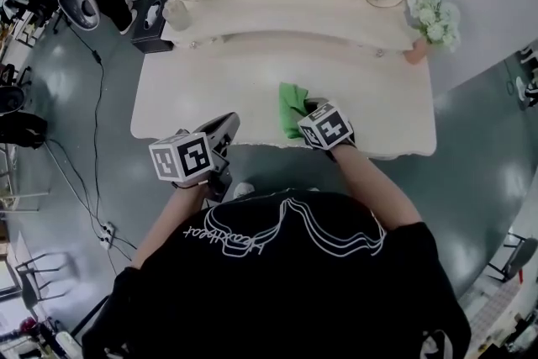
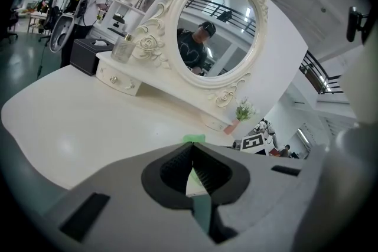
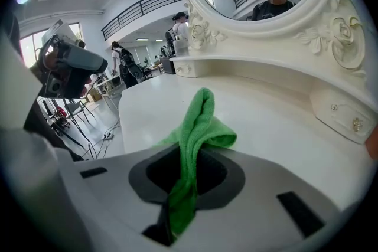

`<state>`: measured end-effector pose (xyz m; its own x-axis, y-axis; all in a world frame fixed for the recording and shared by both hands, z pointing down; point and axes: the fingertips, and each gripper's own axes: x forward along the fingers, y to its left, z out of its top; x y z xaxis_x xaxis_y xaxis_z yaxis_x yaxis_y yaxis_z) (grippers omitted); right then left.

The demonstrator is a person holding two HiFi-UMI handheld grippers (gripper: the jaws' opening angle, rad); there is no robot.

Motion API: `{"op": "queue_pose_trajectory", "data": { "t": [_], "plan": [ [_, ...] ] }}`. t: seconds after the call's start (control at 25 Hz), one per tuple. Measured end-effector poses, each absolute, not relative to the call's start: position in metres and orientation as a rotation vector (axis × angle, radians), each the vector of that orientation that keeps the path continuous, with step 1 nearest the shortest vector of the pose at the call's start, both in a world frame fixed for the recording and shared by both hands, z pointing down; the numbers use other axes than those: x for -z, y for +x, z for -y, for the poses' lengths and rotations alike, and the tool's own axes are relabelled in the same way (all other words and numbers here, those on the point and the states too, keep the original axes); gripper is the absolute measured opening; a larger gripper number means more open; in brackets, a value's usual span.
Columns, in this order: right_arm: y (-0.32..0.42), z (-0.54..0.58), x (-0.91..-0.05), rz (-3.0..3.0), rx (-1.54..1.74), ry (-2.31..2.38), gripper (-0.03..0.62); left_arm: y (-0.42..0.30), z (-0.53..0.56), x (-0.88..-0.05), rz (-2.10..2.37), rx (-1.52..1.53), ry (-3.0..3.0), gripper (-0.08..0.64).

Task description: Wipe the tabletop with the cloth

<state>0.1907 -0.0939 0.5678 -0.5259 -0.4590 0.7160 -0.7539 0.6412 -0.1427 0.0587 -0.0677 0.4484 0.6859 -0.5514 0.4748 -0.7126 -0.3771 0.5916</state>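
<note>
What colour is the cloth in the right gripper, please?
Green cloth; right gripper view shows it best.

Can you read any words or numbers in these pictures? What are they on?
Black shirt: white curly writing, upside down in the head view, too loopy to read for sure.
Marker cubes: black-and-white square patterns only, no letters.
Nothing else carries readable text.

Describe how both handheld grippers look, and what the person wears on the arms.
Left gripper and right gripper: pale grey moulded bodies, dark ribbed pads, each topped by a white cube with black square markers. Black short-sleeved T-shirt with white line print; forearms unsleeved.
</note>
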Motion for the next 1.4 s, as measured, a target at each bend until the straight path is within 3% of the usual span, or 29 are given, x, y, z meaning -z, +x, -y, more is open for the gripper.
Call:
{"op": "queue_pose_trajectory", "data": {
  "t": [1.4],
  "plan": [
    [0.298,0.065,-0.567,2.21,-0.604,0.929,0.054,0.158,0.046,-0.452,0.956,-0.248,2.073,0.004]
  ]
}}
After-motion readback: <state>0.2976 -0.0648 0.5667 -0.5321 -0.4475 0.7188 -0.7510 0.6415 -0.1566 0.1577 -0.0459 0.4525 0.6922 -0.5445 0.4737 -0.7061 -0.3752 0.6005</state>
